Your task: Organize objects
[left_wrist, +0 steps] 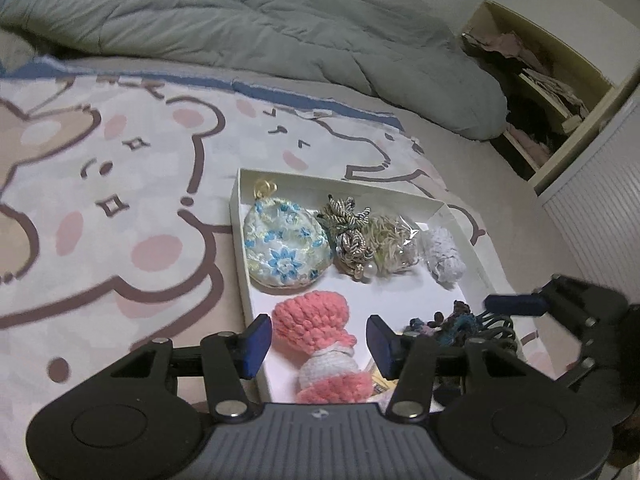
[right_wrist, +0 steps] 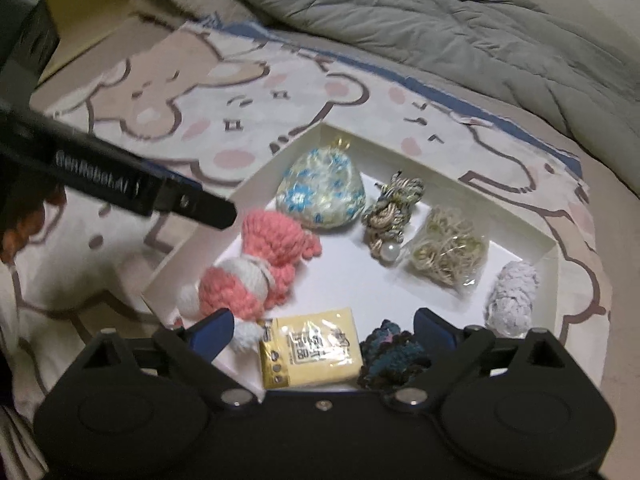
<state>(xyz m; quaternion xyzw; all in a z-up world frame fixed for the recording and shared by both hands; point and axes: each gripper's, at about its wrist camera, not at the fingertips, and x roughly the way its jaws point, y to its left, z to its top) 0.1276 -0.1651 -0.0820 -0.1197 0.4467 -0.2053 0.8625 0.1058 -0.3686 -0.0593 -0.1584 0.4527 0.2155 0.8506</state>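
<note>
The white box (left_wrist: 460,216) on the bed (left_wrist: 120,200) is viewed steeply downward, close up, from both wrists; it is shared from opposite near corners.

Your shallow white cardboard tray (right_wrist: 516,222) sits on the bear-print blanket (right_wrist: 192,116), a grey-green quilt (right_wrist: 460,20) behind it.
In it you have the blue-flowered round pouch (right_wrist: 320,190) far left, the pink-and-white crocheted doll (right_wrist: 256,268) before it, the pale lilac knitted bundle (right_wrist: 512,300) far right, and the yellow flat packet (right_wrist: 310,346) nearest you.

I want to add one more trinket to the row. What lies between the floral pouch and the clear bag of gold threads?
A braided cord knot with a pearl lies between floral pouch and clear bag, shown best in the right wrist view.
</note>
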